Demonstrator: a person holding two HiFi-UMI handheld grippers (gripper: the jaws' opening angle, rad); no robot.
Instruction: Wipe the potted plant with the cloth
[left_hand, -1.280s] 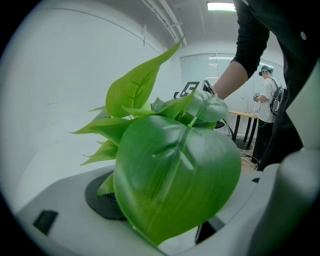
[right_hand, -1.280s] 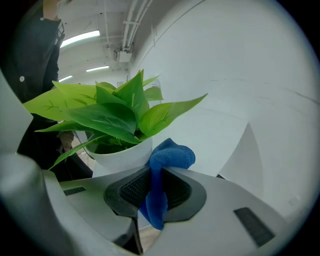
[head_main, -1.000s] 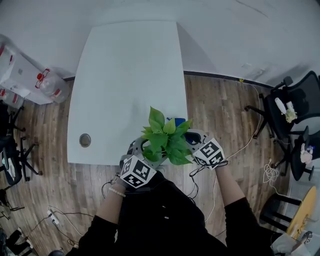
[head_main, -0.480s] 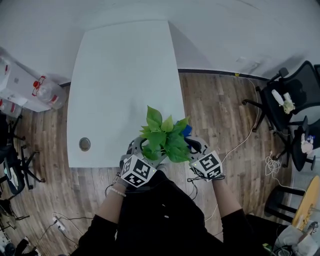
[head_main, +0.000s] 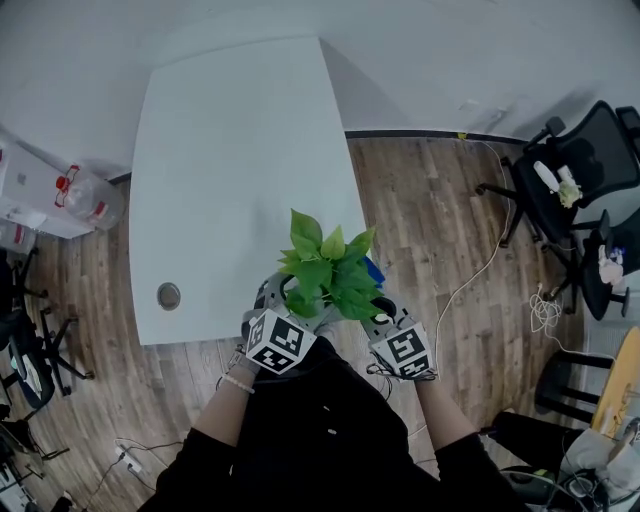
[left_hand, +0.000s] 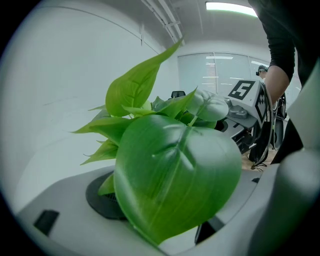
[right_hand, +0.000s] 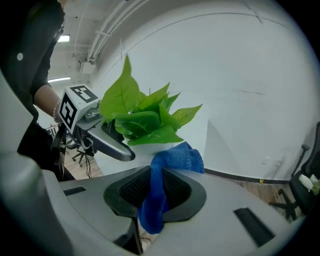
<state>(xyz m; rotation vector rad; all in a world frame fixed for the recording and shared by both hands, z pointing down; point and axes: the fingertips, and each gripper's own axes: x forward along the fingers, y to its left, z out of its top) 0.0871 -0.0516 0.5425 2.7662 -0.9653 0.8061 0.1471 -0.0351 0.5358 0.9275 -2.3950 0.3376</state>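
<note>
1. Change since the earlier head views: the right gripper (right_hand: 150, 210) has drawn back toward the person's body and now sits beside the foliage on the near side. The left gripper (left_hand: 165, 225) has hardly shifted.
2. Nearest, right gripper: its jaws are closed on the blue cloth (right_hand: 167, 165). One fold is pinched between the pads, a tail hangs below, and a bunched wad sticks out in front as the wiping face.
3. Left gripper: its jaws look closed on the tip of a broad leaf (left_hand: 175, 175), which fills that gripper's view (the exact pinch line is covered by the leaf itself).
4. Just beyond both: the potted plant (head_main: 325, 272) stands at the near edge of the white table (head_main: 230, 150), between the two grippers. Its white pot (right_hand: 150, 147) shows just past the cloth wad, seemingly not yet touching it.
5. Judgement on the step: the wipe is set up but not yet on a leaf. It will go best if the held leaf is kept flat and lightly taut. The wad should then be drawn from stem end toward tip, not across the blade.
6. Pressure should be light. The leaves look thin and springy, so a hard push would probably fold them or tip the pot off the near edge.
7. Lead with the wad, not the jaw tips.
8. Farther off: wood floor (head_main: 440, 230), office chairs (head_main: 580, 190) at the right, and a water jug (head_main: 85, 195) at the left.
</note>
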